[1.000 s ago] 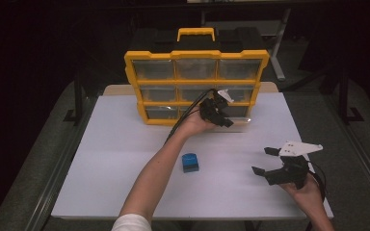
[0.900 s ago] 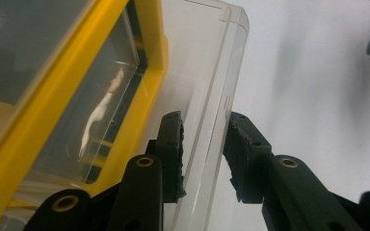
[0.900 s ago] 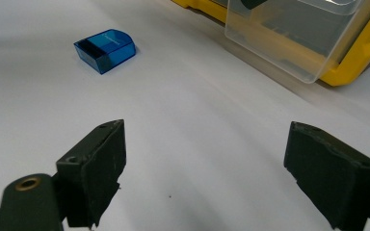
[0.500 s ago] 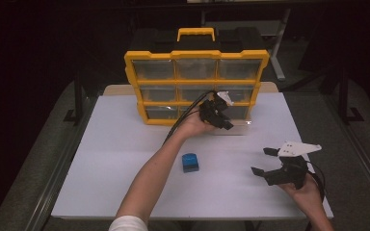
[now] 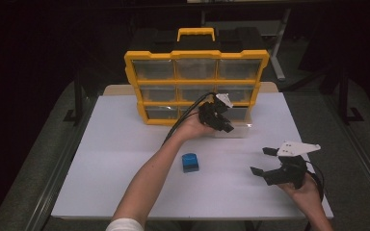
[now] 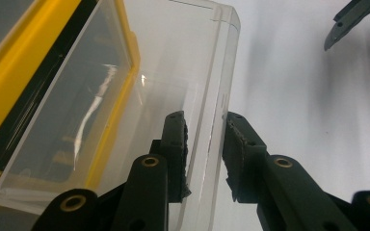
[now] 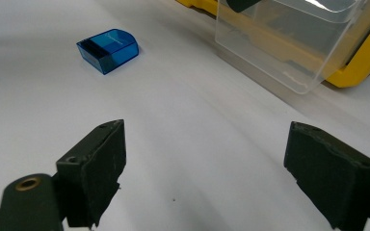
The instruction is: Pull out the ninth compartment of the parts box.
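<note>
White table (image 5: 115, 159) under even light, on a dark metal frame (image 5: 53, 178) running along its sides. Grey floor (image 5: 24, 159) around it. Beyond, near-black room with dim metal legs (image 5: 279, 53) and a pale bar across the far end.

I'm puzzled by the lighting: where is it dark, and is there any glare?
High view: the surroundings are near black, only the white table is lit. Left gripper view: a bright glint streaks the clear drawer. Right gripper view: the blue box casts a soft shadow.
</note>
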`<action>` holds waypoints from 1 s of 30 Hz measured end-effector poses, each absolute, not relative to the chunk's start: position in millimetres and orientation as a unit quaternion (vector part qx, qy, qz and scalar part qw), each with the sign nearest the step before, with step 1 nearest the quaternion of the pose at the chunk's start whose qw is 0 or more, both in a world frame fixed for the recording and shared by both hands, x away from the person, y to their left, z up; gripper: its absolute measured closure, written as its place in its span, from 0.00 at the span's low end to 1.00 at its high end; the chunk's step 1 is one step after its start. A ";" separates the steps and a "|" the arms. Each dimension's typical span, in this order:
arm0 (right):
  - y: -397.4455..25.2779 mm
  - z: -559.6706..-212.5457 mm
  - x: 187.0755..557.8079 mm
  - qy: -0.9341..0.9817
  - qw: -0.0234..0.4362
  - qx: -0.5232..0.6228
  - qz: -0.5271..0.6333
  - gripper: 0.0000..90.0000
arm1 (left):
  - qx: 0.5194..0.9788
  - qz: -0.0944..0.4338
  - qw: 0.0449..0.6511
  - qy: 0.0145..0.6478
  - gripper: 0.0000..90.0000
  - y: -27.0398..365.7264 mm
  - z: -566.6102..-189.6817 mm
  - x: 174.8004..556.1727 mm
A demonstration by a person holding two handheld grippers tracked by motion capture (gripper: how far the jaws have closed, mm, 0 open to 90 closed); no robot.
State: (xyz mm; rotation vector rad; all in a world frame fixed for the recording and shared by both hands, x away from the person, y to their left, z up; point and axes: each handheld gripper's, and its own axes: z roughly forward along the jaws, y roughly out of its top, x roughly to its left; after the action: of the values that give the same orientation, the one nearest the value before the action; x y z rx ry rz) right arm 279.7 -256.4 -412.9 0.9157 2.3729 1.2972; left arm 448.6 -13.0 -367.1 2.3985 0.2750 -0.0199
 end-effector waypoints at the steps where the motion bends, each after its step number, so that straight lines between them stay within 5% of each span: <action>1: -256.4 -412.9 279.7 0.823 0.143 0.317 0.450 0.15 | 0.928 -0.008 0.356 0.106 0.79 -13.0 -367.1 448.6; 30: -253.1 -413.7 279.8 0.825 0.141 0.315 0.448 0.15 | 0.923 -0.028 0.370 0.099 0.81 -9.8 -370.9 441.4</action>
State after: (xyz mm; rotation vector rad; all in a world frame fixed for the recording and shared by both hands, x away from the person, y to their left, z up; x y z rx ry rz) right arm 279.8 -253.1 -413.7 0.9085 2.3821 1.2933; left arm 441.4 -9.8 -370.9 2.3696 0.2534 -0.0721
